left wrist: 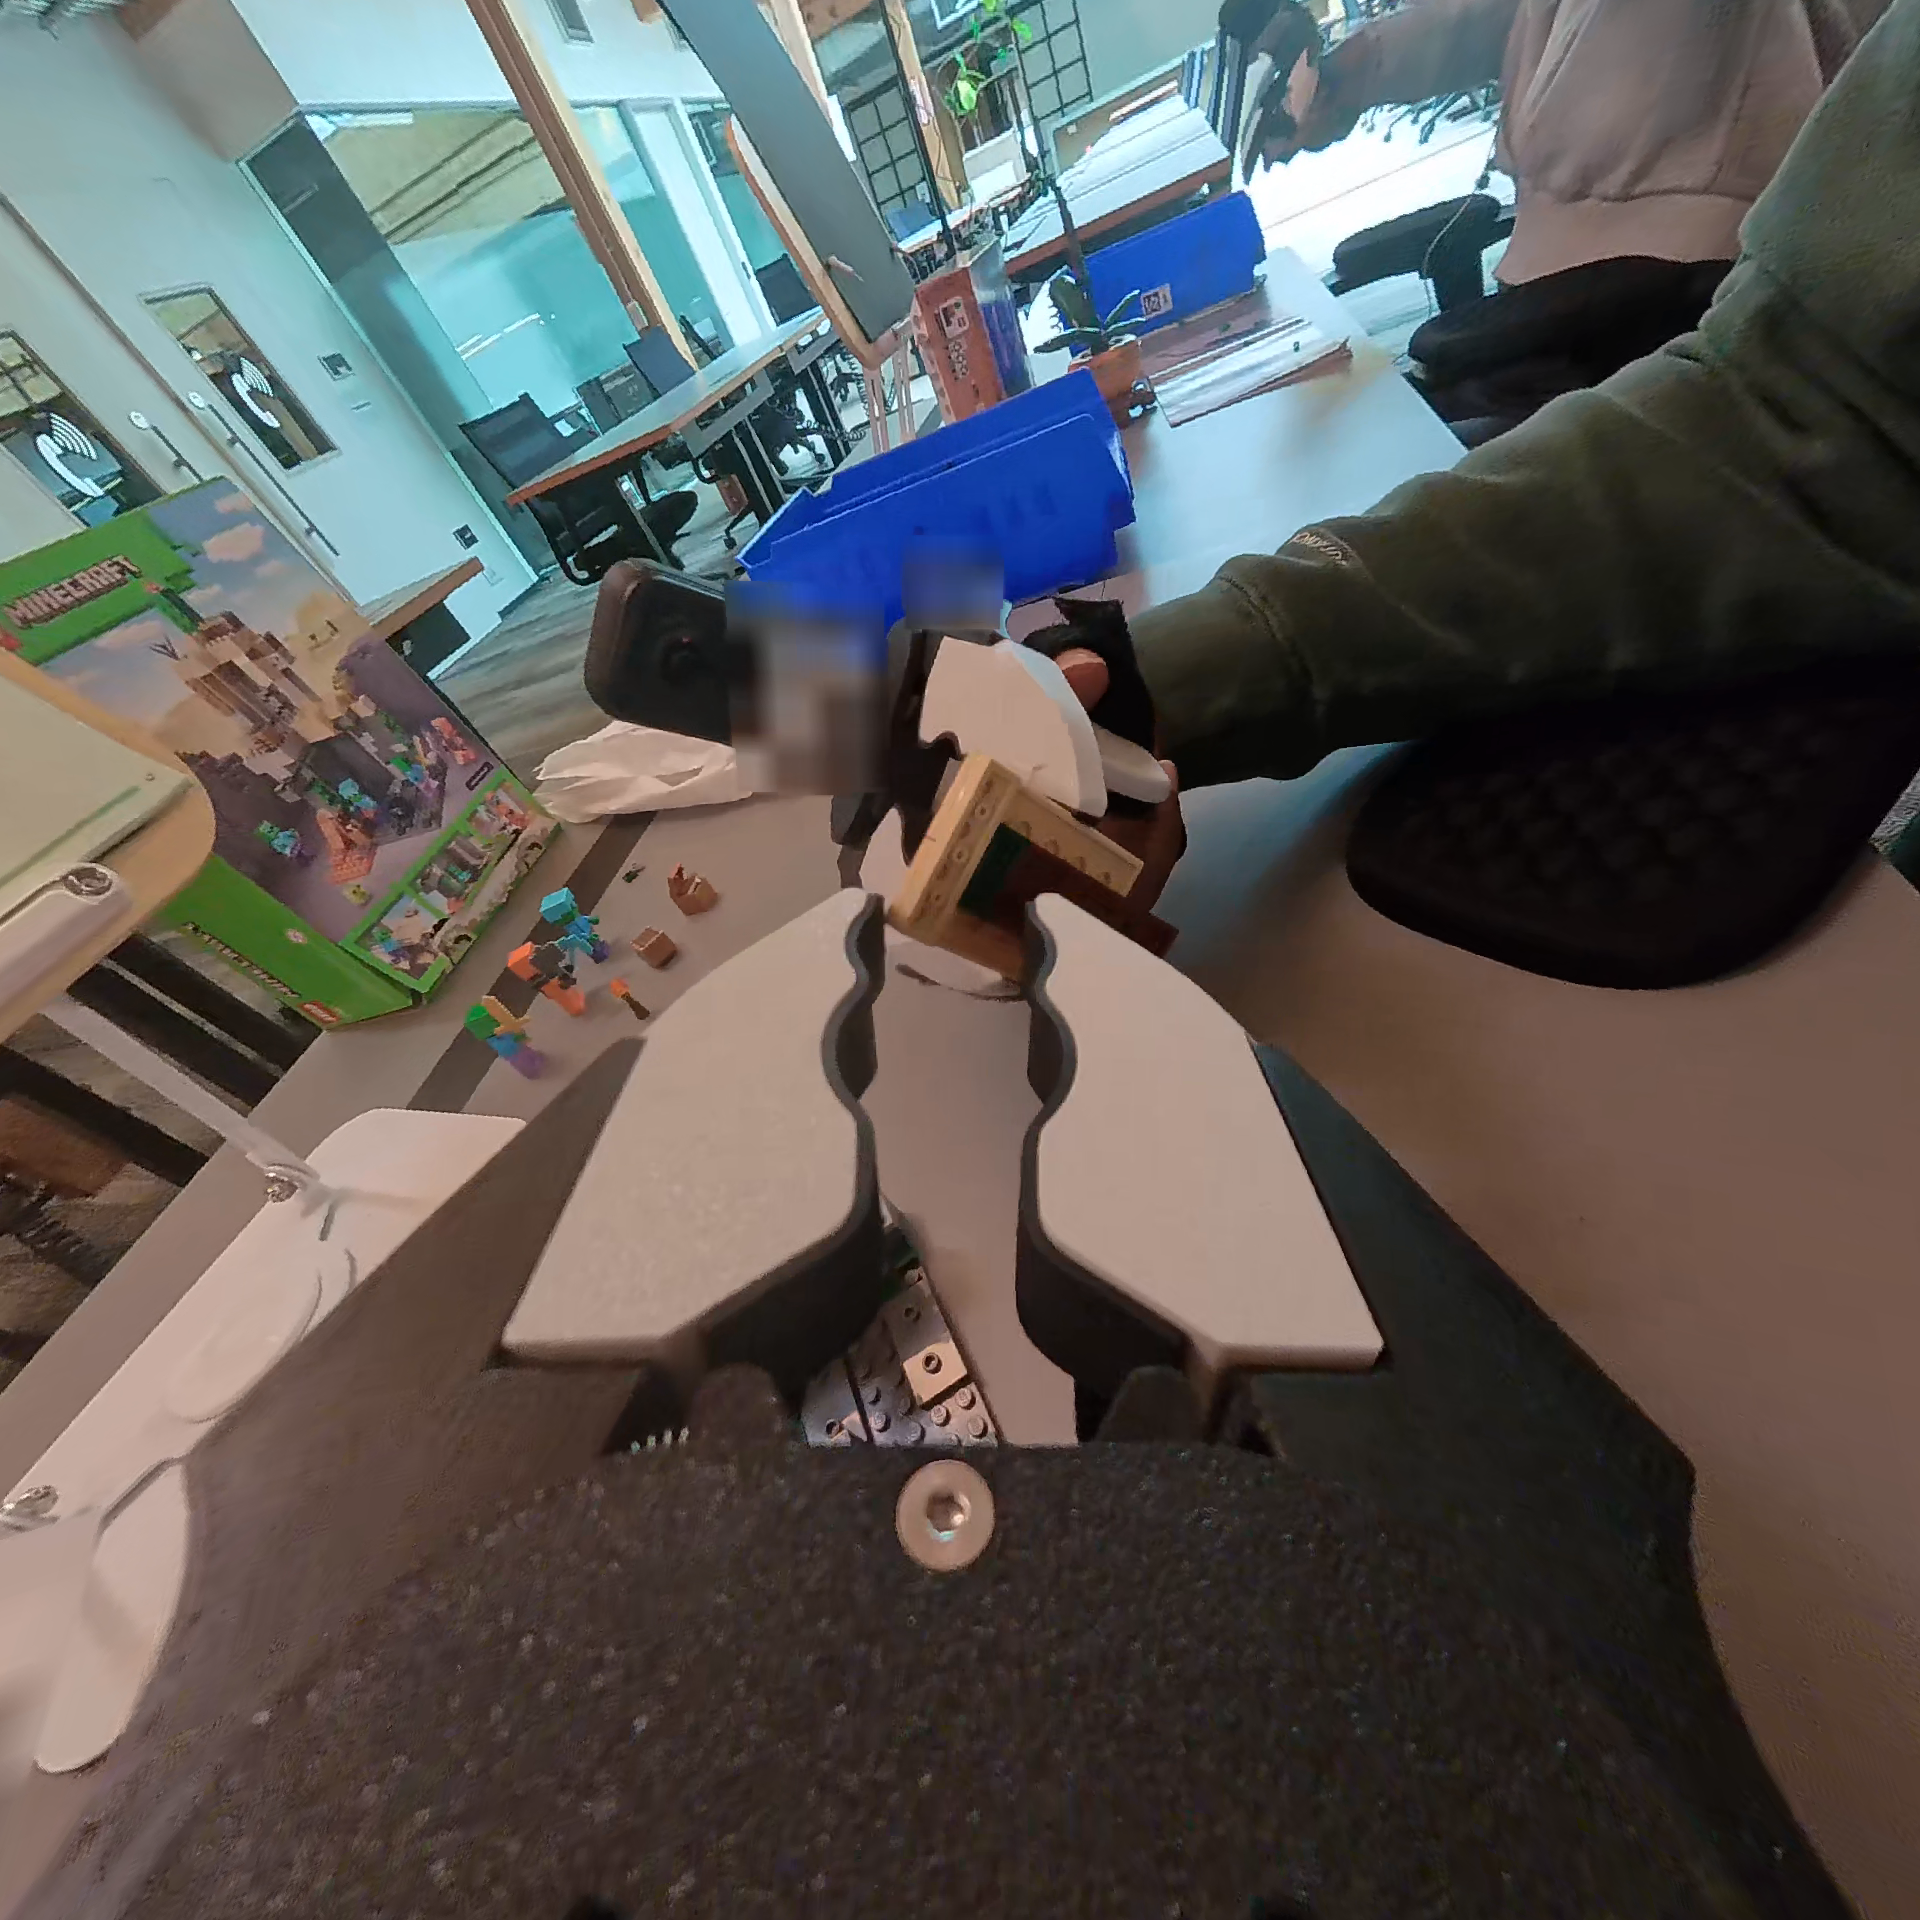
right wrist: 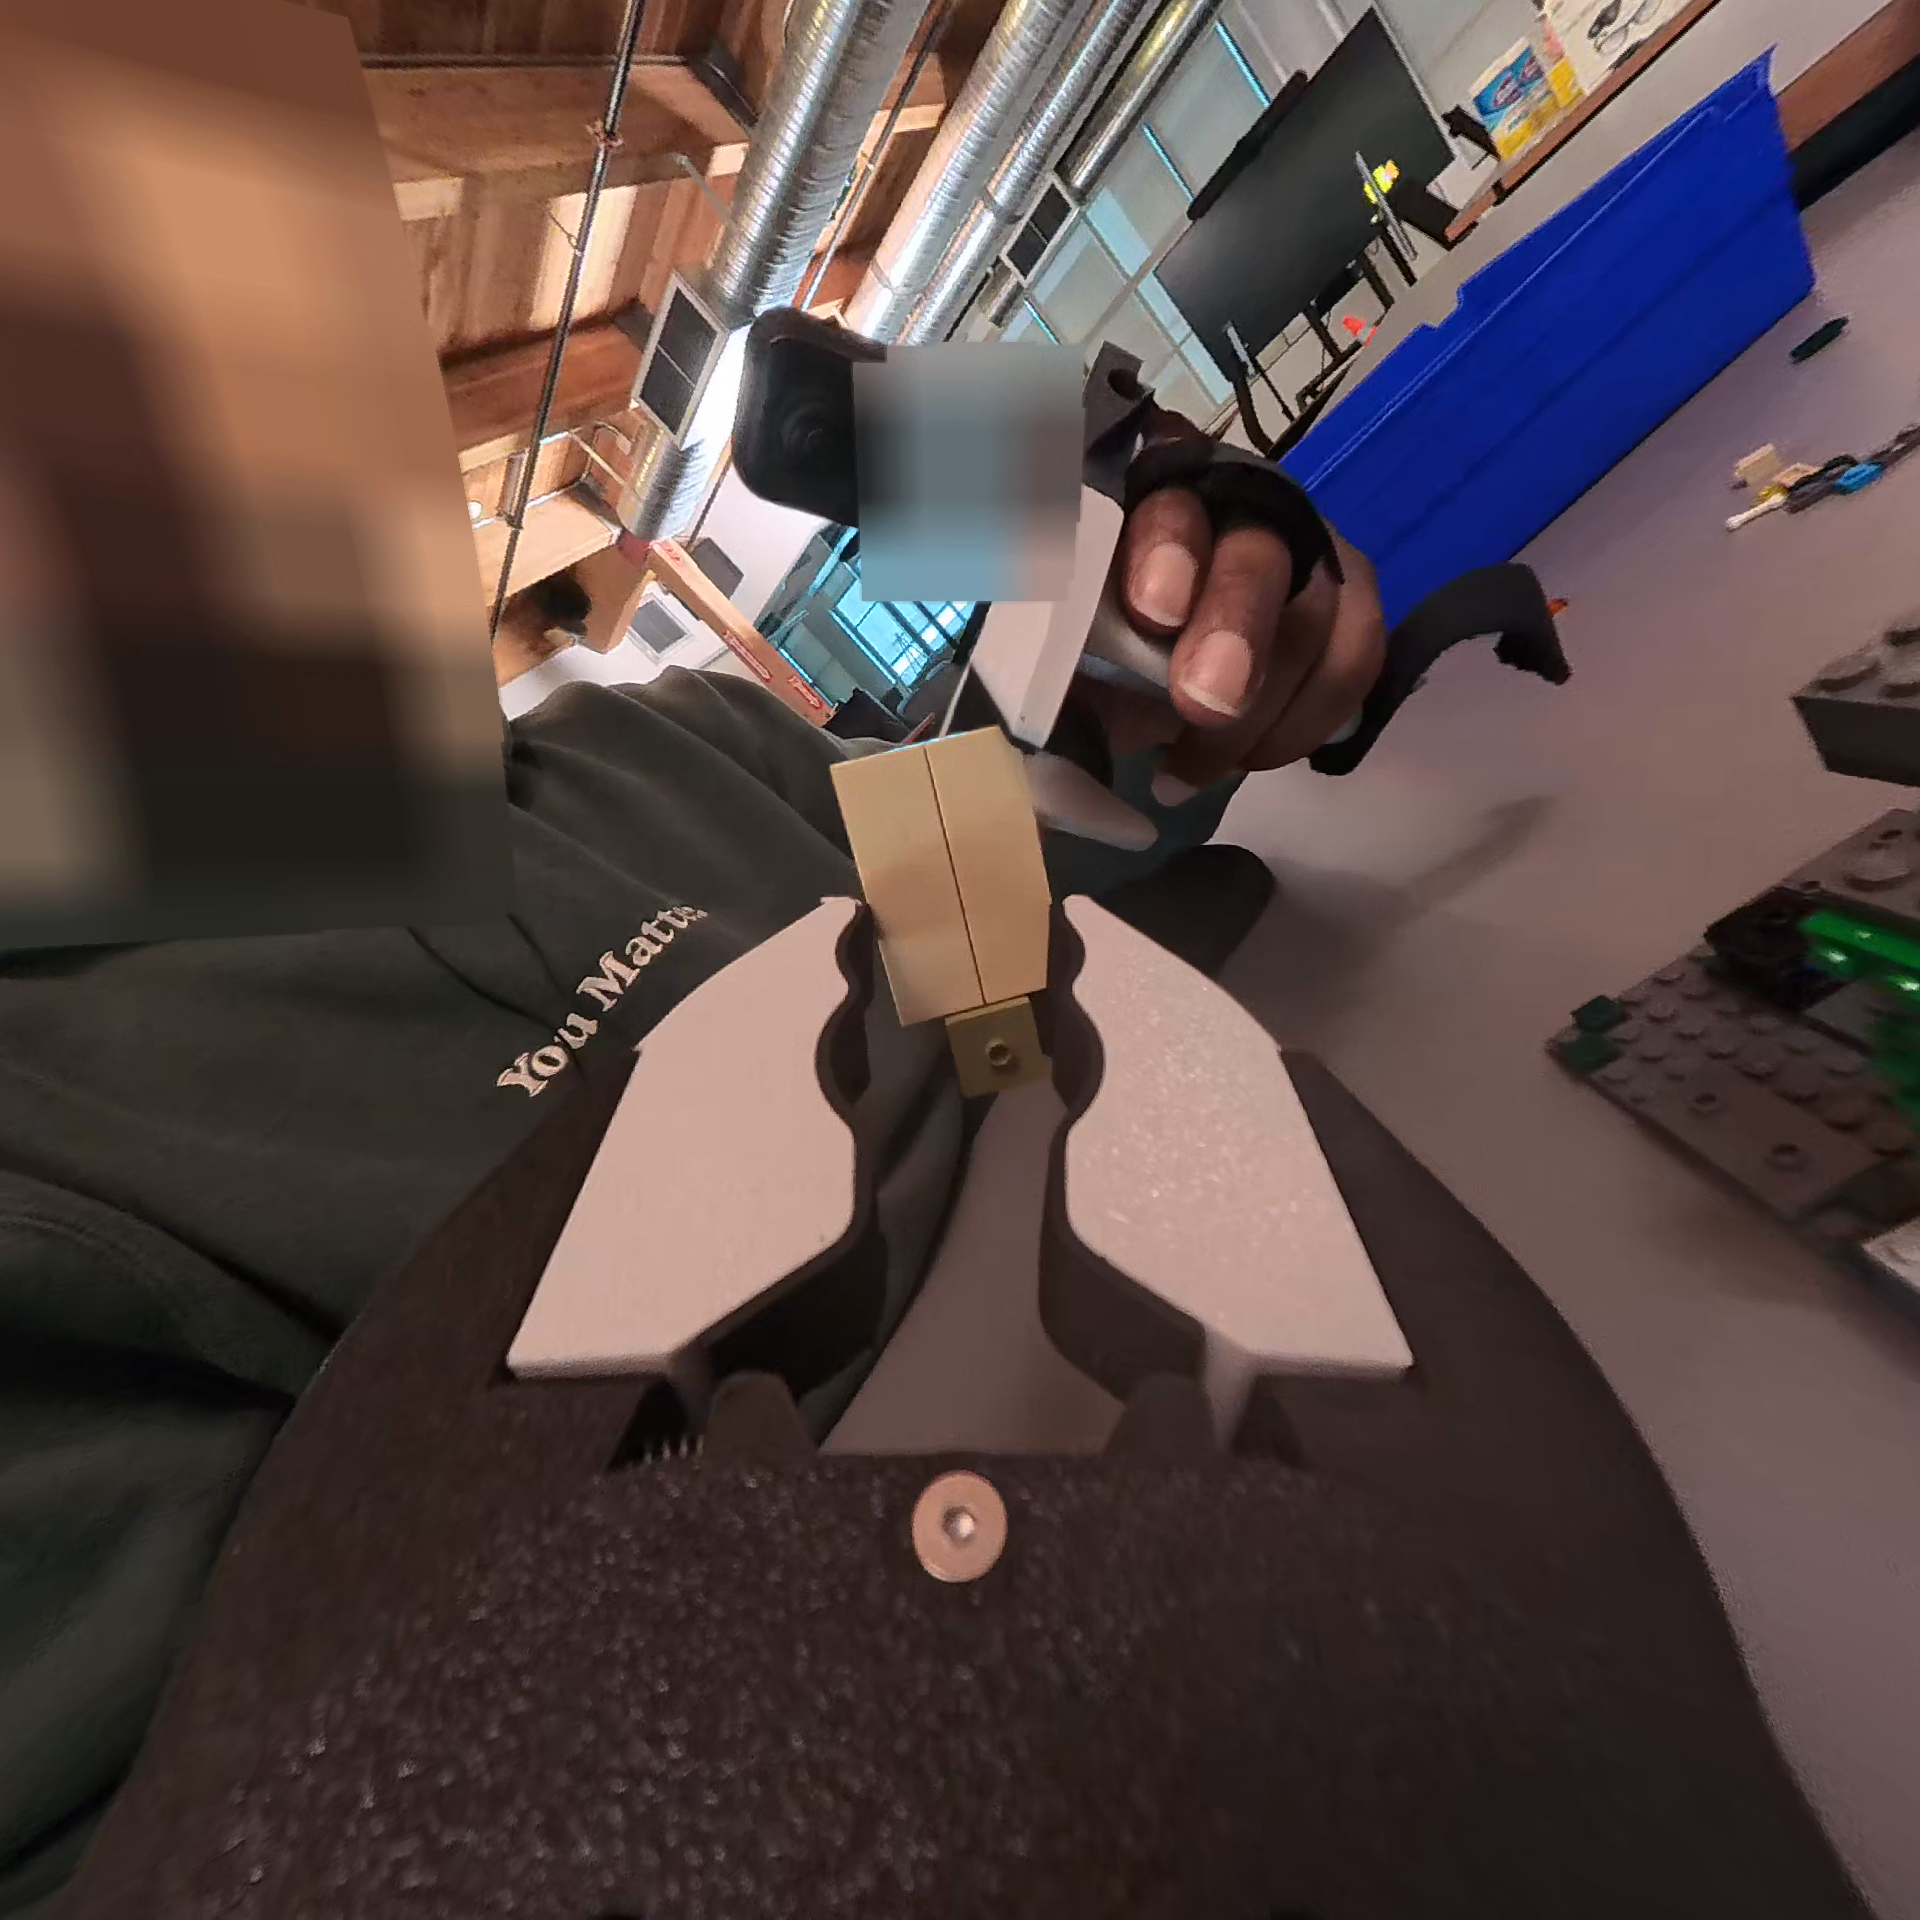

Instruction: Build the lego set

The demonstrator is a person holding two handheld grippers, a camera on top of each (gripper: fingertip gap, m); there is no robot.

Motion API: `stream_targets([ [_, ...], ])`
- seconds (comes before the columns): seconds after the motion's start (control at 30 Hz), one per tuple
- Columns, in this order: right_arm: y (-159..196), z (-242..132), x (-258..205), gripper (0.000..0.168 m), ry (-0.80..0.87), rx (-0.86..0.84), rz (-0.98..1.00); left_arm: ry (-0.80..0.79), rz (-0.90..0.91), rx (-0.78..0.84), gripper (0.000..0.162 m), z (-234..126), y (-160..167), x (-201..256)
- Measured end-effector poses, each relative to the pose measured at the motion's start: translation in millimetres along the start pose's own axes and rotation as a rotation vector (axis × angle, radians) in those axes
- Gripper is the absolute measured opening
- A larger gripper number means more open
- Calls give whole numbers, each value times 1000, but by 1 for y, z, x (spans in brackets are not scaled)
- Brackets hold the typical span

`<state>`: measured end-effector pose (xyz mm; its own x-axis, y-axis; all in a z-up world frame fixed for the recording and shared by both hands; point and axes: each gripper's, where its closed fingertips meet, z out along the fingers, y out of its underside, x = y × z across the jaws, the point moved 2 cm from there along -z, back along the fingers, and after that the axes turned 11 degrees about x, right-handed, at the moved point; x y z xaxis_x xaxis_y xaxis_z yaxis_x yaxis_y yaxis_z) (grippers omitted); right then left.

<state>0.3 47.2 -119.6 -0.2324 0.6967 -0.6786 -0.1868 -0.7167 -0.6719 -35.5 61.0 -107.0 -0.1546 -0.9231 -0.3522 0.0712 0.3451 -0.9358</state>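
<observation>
A small Lego assembly of tan plates on brown and dark green bricks is held in the air between both grippers. In the left wrist view my left gripper closes on its lower end, while the right gripper's white fingers hold its far end. In the right wrist view the assembly shows as two smooth tan faces with a small olive one-stud piece below. My right gripper is shut on its sides. The left gripper's fingers touch its upper end.
A grey baseplate with green and dark pieces lies on the grey table to the right. Grey plates lie under the left gripper. Blue bins, the set's box, minifigures and a white bag lie beyond. Only a small space, under 4 cm, lies between the two pairs of fingers.
</observation>
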Motion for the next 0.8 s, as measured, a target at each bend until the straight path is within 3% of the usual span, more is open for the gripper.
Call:
stream_targets([
  [0.07, 2, 0, -1, 31, -7, -10, -6, 0, -1, 11, 27, -1, -1, -1],
  [0.13, 3, 0, 2, 3, 9, -12, -8, 26, -13, 23, 29, -2, -3, 2],
  [0.3, 19, 4, 9, 6, 69, -121, -55, 146, 8, -54, 14, -2, 7, 21],
  [0.5, 21, 3, 14, 4, 118, -140, -61, 128, 2, -125, 0, -8, 27, 15],
  [0.8, 30, -18, 44, 19, 547, -389, -407, 78, -22, -208, 0, -13, 45, 4],
])
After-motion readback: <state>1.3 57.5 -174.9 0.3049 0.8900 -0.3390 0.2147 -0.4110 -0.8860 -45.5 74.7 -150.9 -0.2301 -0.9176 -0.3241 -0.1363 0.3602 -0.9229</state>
